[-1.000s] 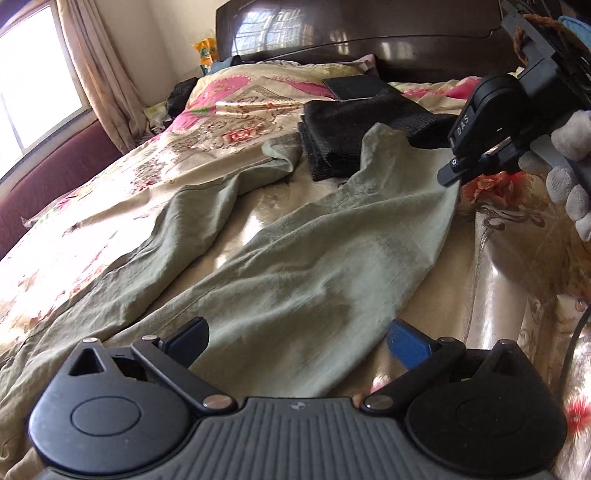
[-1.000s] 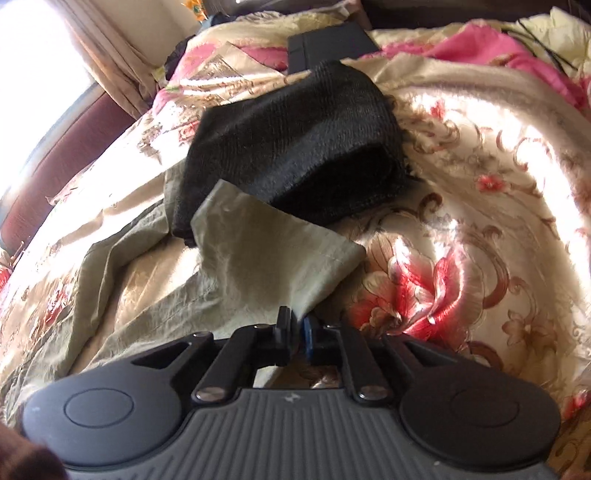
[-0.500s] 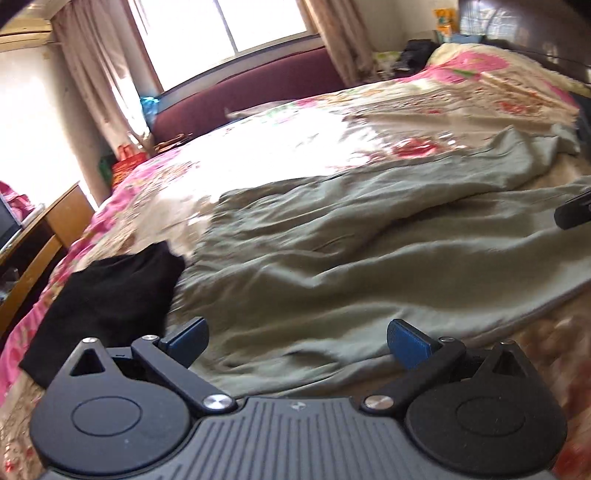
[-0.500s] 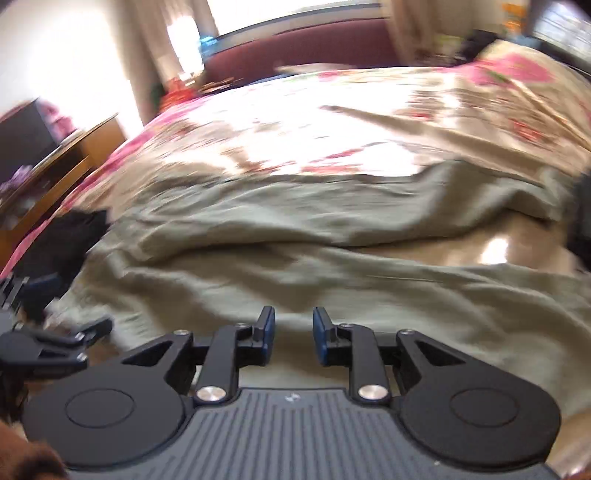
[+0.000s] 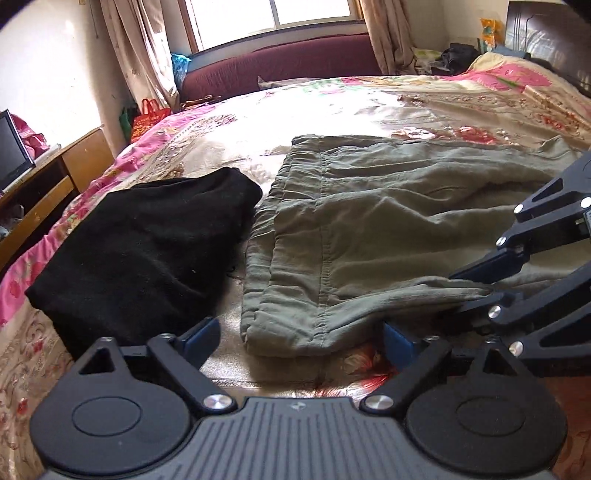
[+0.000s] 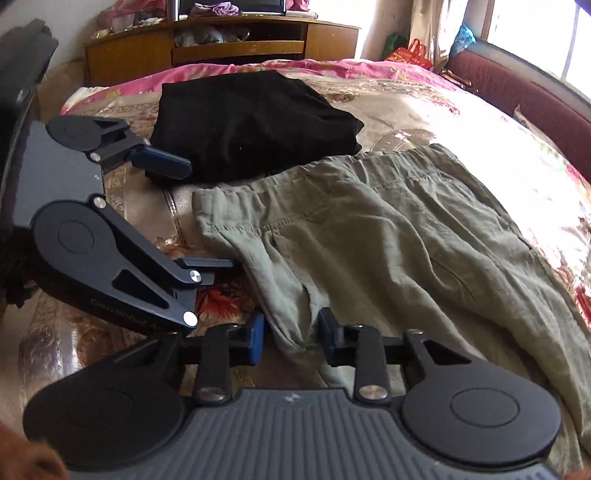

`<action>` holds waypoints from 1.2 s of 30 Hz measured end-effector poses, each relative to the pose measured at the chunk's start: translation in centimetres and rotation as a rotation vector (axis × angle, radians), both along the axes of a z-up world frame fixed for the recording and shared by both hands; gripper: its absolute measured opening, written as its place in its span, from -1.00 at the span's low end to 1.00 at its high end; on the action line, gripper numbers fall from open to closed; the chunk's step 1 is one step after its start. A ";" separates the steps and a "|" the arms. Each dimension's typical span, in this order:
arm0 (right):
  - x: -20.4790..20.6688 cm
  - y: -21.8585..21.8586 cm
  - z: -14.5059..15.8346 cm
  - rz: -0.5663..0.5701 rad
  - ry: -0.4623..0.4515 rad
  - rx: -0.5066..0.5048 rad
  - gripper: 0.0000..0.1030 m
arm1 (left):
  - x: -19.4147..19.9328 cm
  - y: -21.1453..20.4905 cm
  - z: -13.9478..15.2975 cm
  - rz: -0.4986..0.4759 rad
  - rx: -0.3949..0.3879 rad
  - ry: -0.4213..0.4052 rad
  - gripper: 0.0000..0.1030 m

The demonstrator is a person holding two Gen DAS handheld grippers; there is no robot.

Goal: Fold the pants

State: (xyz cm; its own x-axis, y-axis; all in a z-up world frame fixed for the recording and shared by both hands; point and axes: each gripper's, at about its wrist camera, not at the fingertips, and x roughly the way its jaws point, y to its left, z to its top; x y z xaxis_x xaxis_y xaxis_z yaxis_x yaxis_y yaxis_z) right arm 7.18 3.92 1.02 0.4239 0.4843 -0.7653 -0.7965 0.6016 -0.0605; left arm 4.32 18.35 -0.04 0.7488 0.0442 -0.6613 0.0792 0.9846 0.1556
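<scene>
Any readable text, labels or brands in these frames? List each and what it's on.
None can be read in full.
Left gripper, side plate: embossed lettering, too faint to read.
Red bag: gold print, blurred.
Yellow packet: print too small to read.

Olive green pants point(image 6: 388, 251) lie spread on the floral bedspread point(image 6: 424, 110), waistband beside a folded black garment point(image 6: 251, 122). The right gripper point(image 6: 291, 338), jaws parted, straddles a fabric fold, apparently without clamping it. The left gripper point(image 6: 199, 218) gapes wide alongside.
</scene>
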 end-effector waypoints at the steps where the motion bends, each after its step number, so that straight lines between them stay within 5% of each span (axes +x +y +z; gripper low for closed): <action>1: 0.2 -0.1 0.1 -0.008 0.007 0.002 -0.68 | 0.1 0.2 0.0 -0.016 -0.018 0.003 0.62; 6: 0.0 0.1 0.6 -0.018 0.065 0.026 -0.80 | 0.3 1.0 0.3 -0.033 -0.060 0.041 0.05; 11: -2.2 1.2 1.6 0.055 0.113 0.097 -0.81 | -1.5 2.6 1.4 -0.004 -0.037 0.043 -0.13; 17: -3.7 3.6 0.7 0.133 0.156 0.089 -0.61 | -2.7 3.7 1.3 0.043 0.038 0.100 -0.05; 22: -0.9 -0.1 3.9 0.081 0.189 0.191 -0.45 | -2.6 4.2 3.1 0.019 0.050 0.086 0.03; 25: 2.6 -3.5 5.8 -0.001 0.125 0.200 -0.07 | -1.2 3.7 4.9 -0.029 0.077 0.026 0.13; 27: 6.0 -5.2 6.1 -0.075 0.082 0.154 -0.06 | 0.9 2.9 5.9 -0.071 0.103 -0.025 0.32; 31: 10.9 -7.6 6.0 -0.187 0.075 0.102 -0.03 | 5.3 2.1 7.4 -0.123 0.099 -0.050 0.38; 36: 10.6 -7.6 4.1 -0.114 0.114 0.153 -0.06 | 6.2 2.1 7.5 -0.131 0.098 -0.007 0.40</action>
State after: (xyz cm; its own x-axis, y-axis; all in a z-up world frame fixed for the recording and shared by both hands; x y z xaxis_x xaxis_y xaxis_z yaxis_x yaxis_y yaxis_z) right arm 17.83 -3.64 5.16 0.3979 0.5520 -0.7328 -0.7191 0.6836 0.1245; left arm 10.57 20.42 7.44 0.7569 0.0097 -0.6534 0.2048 0.9460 0.2514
